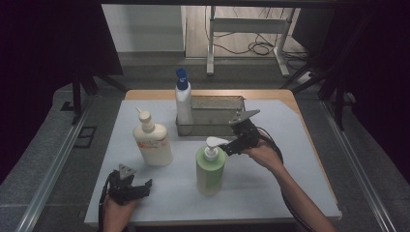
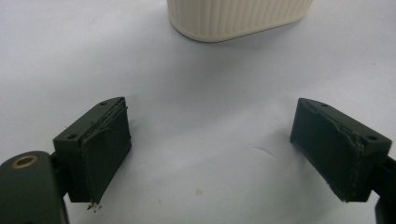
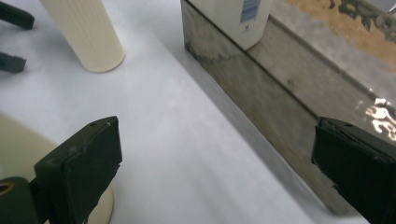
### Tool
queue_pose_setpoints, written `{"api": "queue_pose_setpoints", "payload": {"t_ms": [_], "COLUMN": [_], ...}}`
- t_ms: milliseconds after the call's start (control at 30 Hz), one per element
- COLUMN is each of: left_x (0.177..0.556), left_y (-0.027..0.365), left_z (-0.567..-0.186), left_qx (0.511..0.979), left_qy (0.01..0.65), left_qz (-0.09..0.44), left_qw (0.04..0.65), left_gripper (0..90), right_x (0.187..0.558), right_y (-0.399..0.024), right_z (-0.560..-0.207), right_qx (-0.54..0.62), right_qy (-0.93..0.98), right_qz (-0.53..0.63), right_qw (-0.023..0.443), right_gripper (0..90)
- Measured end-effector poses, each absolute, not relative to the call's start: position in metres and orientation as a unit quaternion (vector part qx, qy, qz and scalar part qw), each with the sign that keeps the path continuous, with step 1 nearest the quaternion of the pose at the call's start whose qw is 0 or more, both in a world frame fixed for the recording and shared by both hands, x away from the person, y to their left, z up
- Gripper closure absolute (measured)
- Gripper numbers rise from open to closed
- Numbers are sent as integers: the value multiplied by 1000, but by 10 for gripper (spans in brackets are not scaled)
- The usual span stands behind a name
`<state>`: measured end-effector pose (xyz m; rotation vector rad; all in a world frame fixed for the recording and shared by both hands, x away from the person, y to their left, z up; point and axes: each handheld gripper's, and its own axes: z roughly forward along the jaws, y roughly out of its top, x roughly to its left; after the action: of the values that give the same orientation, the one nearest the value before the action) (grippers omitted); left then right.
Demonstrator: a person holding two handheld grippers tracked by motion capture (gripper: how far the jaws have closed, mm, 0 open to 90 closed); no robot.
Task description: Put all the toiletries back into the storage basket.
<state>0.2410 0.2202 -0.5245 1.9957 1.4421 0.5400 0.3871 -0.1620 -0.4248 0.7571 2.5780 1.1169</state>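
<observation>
While right gripper (image 1: 227, 146) gapes beside green bottle (image 1: 211, 171), tray wall (image 3: 261, 93) close.

**Three bottles and a tray on the counter**

A pump bottle (image 1: 211, 166) is standing near the middle of the counter (image 1: 270, 188), with the right tool (image 1: 227, 147) hovering just beside its pump head. Left of it, a second pump bottle (image 1: 152, 140) is standing. Behind both, a tray (image 1: 212, 116) is sitting, holding a capped bottle (image 1: 183, 101) upright in its left end. The left tool (image 1: 142, 186) is resting at the counter's near left edge.
</observation>
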Motion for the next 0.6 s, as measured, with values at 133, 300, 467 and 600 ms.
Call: {"api": "queue_pose_setpoints", "payload": {"t_ms": [133,300,467,600], "left_x": [241,241,241,241], "left_y": [220,220,220,220], "left_z": [-525,-525,-525,-525], "left_qx": [754,754,754,754], "left_qy": [545,545,545,545], "left_qz": [204,204,204,204], "left_qw": [305,305,305,305], "left_gripper": [118,118,118,118], "right_x": [379,366,354,346], "right_y": [-171,-183,-191,-196], "right_z": [-429,-434,-438,-443], "right_qx": [256,246,246,243], "right_qy": [881,881,878,877], "right_qz": [381,388,397,401], "right_qw": [119,117,105,102], "right_gripper": [5,0,0,0]}}
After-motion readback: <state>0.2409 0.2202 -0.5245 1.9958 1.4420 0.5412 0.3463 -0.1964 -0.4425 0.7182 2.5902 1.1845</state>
